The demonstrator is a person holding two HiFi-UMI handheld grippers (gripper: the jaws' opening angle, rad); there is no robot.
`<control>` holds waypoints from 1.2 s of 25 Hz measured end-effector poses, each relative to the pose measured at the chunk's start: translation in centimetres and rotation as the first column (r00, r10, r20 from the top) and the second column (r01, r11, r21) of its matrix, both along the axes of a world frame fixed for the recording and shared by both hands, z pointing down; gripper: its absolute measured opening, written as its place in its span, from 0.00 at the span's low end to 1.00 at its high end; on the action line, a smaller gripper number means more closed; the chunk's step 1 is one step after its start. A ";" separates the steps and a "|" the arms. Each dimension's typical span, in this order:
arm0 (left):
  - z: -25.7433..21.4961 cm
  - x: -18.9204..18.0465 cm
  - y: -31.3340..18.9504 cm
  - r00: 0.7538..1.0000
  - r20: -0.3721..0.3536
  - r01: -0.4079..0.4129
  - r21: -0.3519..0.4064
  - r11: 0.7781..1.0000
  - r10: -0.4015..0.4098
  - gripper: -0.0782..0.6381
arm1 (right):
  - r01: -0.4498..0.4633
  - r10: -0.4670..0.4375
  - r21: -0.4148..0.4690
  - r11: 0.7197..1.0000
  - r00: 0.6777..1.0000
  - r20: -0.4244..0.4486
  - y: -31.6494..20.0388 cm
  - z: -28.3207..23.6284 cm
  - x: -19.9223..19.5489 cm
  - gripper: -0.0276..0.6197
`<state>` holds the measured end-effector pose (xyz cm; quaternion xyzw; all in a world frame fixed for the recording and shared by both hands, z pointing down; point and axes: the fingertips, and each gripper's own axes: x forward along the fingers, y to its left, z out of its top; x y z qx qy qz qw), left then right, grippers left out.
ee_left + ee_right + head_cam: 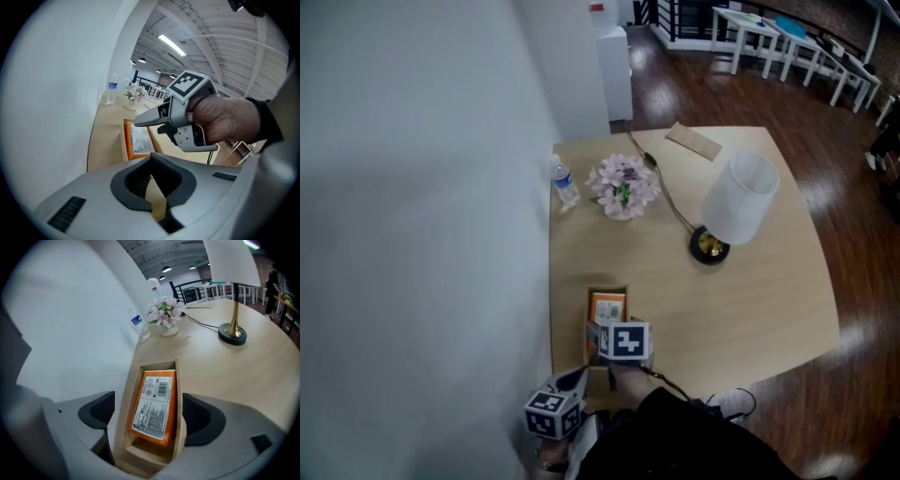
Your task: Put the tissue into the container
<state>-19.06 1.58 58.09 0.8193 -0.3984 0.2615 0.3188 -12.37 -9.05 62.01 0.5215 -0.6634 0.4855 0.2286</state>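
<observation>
An orange tissue pack (152,408) with a white printed label lies inside a narrow open wooden container (178,380) on the table, close to the wall. My right gripper (149,417) hangs over the container's near end. It is open, its jaws stand wide on either side of the box, and neither pad touches the pack. In the head view the pack (607,307) shows just beyond the right gripper's marker cube (625,341). My left gripper (152,159) is shut with nothing in it. It sits near the table's front edge and looks at the pack (139,139) and the hand that holds the right gripper.
A white wall (422,234) runs along the table's left side. Farther back stand a small water bottle (565,183), a vase of pink flowers (623,187) and a white-shaded lamp (736,202) with its cable. A flat brown piece (694,141) lies at the far edge.
</observation>
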 end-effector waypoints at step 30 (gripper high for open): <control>-1.0 13.4 -1.9 0.977 -0.016 -0.210 0.059 0.976 0.211 0.09 | 0.155 -0.144 0.119 0.981 0.984 -0.101 9.7 -2.2 21.1 0.02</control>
